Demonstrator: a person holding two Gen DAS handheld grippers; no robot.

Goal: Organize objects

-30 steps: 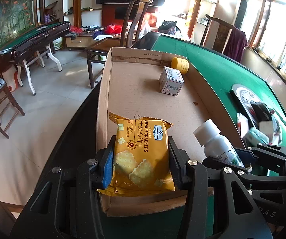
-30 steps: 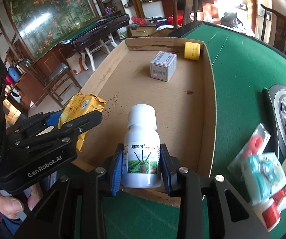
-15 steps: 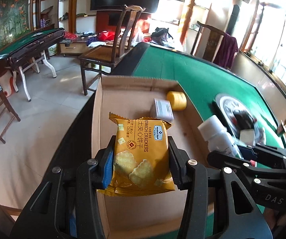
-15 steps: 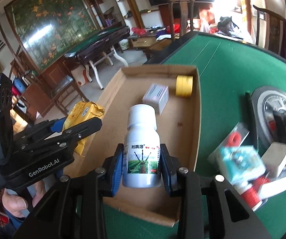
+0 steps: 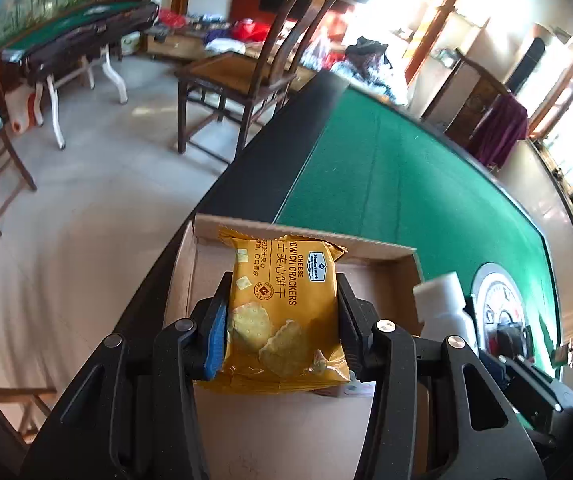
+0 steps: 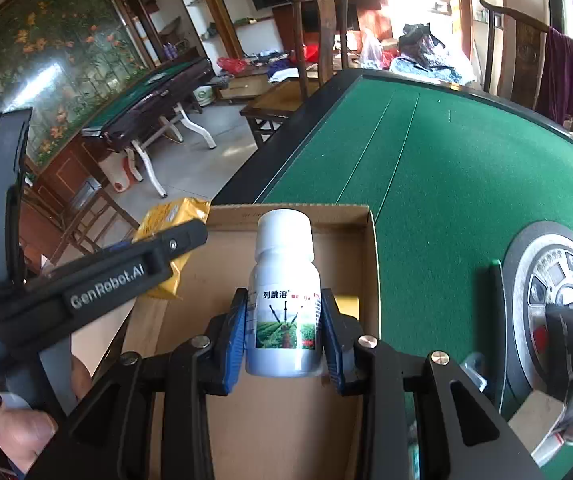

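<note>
Two handheld grippers, each clenched on one item, hang above the far end of a single cardboard tray (image 6: 370,264) on a green felt table (image 6: 446,168). The left gripper (image 5: 284,320) grips one yellow packet of cheese sandwich crackers (image 5: 284,312) by its two side edges, blue pads pressed against the wrapper. The packet stands on end, long axis running away from the camera toward the tray's far wall, crimped top seam farthest out; its printed lettering reads sideways along that axis. The right gripper (image 6: 284,328) clamps one white bottle (image 6: 284,300) across its labelled body. The bottle stands upright between the fingers, long axis along them, white cap pointing away from the camera toward the tray's far wall. In the right wrist view the left gripper crosses the lower left with the packet showing past its finger, beside the tray's left wall, and part of a person's hand (image 6: 26,432) shows at the bottom corner. One yellow item (image 6: 348,306) peeks from behind the right finger on the tray floor; what it is cannot be told. A round metal panel (image 6: 558,288) is set in the felt to the right. One wooden chair (image 5: 254,60) stands at the table's far edge.
</note>
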